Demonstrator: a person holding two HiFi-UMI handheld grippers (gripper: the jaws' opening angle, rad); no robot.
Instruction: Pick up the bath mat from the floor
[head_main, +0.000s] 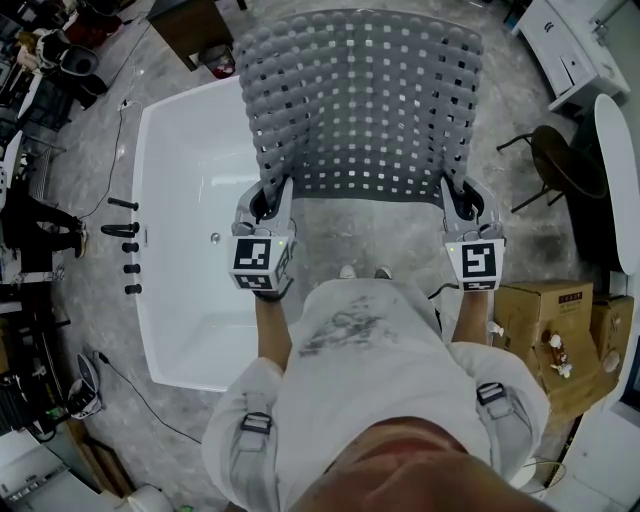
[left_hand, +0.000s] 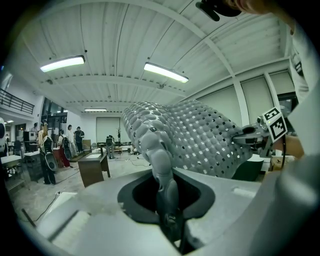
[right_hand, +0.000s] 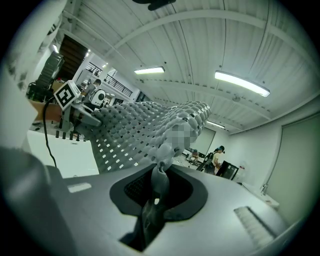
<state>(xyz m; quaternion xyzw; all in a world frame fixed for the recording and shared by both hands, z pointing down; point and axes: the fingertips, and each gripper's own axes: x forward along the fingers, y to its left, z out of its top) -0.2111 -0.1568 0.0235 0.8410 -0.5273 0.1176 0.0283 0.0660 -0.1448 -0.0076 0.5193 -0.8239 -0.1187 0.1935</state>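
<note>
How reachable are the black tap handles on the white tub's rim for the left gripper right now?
Probably not. The left gripper is shut on the grey perforated bath mat, and the black tap handles sit across the white bathtub.

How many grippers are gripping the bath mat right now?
2. The left gripper clamps the mat at its near-left corner; the right gripper, at its near-right corner. No others in view.

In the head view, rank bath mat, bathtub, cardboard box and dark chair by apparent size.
Largest: bath mat and bathtub, alike; mat held nearer camera, so unranked.
Then cardboard box.
Smallest: dark chair.
</note>
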